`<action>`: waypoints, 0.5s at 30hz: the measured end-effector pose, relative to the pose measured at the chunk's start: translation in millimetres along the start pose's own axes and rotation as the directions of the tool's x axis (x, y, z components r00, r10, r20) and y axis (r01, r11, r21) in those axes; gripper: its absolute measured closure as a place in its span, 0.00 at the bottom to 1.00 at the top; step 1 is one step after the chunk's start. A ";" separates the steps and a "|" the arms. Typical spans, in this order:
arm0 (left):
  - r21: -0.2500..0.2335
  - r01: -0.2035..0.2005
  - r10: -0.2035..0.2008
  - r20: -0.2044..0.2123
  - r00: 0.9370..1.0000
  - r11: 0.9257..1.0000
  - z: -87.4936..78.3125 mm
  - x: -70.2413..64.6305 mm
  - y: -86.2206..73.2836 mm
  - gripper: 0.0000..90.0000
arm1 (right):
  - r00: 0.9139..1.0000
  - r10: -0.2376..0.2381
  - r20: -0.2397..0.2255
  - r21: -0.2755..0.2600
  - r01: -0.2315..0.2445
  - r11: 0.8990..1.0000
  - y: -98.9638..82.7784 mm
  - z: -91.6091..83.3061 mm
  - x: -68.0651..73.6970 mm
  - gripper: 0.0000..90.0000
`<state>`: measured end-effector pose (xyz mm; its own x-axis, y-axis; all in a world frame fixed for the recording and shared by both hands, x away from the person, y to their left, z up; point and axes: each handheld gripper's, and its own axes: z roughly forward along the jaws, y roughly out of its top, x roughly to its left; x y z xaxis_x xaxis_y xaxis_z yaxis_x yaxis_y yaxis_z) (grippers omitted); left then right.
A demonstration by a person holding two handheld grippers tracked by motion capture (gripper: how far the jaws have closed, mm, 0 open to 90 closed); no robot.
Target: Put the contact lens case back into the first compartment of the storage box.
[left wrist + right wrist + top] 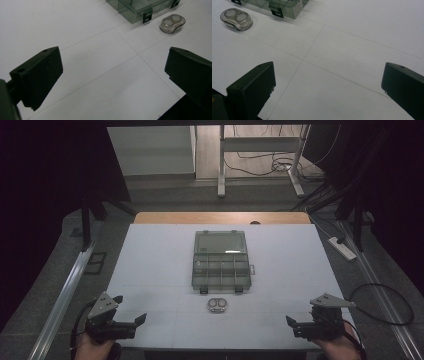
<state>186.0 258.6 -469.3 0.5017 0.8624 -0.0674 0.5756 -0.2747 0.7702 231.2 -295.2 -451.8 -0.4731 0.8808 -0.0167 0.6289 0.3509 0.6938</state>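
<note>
Lay open at the middle of the white table (150, 265): a translucent grey plastic compartment box (221, 262), lid flipped back. Just in front of that box, a small clear oval two-well case (218, 305). Well apart to either near corner, left gripper (131, 316) and right gripper (295, 325), jaws spread wide, pinching nothing.

We note a matt white table (150, 270), a clear glossy plastic organizer box (221, 265) and matt black gripper jaws.
</note>
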 end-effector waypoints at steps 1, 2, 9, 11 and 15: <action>0.000 0.002 -0.002 0.000 1.000 1.000 0.3 -0.2 0.0 0.02 | 1.000 0.004 0.002 0.003 -0.004 1.000 0.1 0.1 -0.1 0.00; 0.000 0.002 -0.002 0.000 1.000 1.000 0.3 -0.2 0.0 0.02 | 1.000 0.004 0.002 0.003 -0.004 1.000 0.1 0.1 -0.1 0.00; 0.020 0.021 -0.021 0.012 1.000 1.000 0.0 1.4 -0.7 0.02 | 1.000 -0.011 0.005 0.011 0.011 1.000 1.3 1.8 1.7 0.00; 0.022 0.019 -0.020 0.013 1.000 1.000 0.0 1.5 -0.6 0.03 | 1.000 -0.012 0.004 0.011 0.012 1.000 1.3 1.8 1.8 0.00; 0.033 0.010 -0.010 0.013 1.000 0.999 0.7 0.6 -0.2 0.03 | 1.000 -0.011 0.000 0.012 0.011 1.000 1.5 2.0 1.4 0.00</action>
<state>186.6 258.9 -469.9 0.5040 0.8597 -0.0830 0.6016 -0.2804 0.7480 232.7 -292.9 -452.3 -0.4796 0.8771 -0.0242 0.6314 0.3642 0.6846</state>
